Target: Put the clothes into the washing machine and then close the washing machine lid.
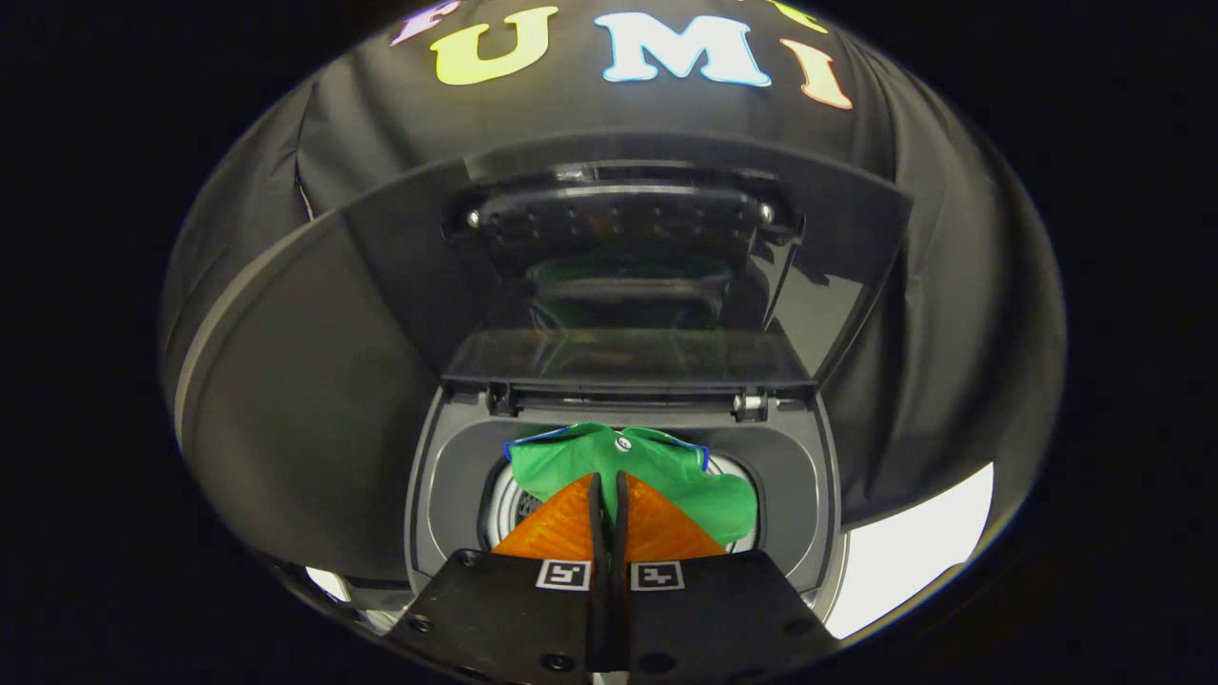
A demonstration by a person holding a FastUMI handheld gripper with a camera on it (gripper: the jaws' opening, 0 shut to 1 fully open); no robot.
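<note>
Green garment (657,466) half-hidden behind gripper (609,490) pinching it over drum, washing machine lid (628,285) upright

A staged recording booth, not a real laundry room: black cloth wall (952,314) drapes behind and around a top-loading washing machine (447,495) standing with its lid (628,285) raised.

Garment (633,466) lies in washing machine (447,495) drum opening, just ahead of gripper (609,490) fingertips, fingers nearly together. Lid (628,266) stands upright behind the opening.
</note>
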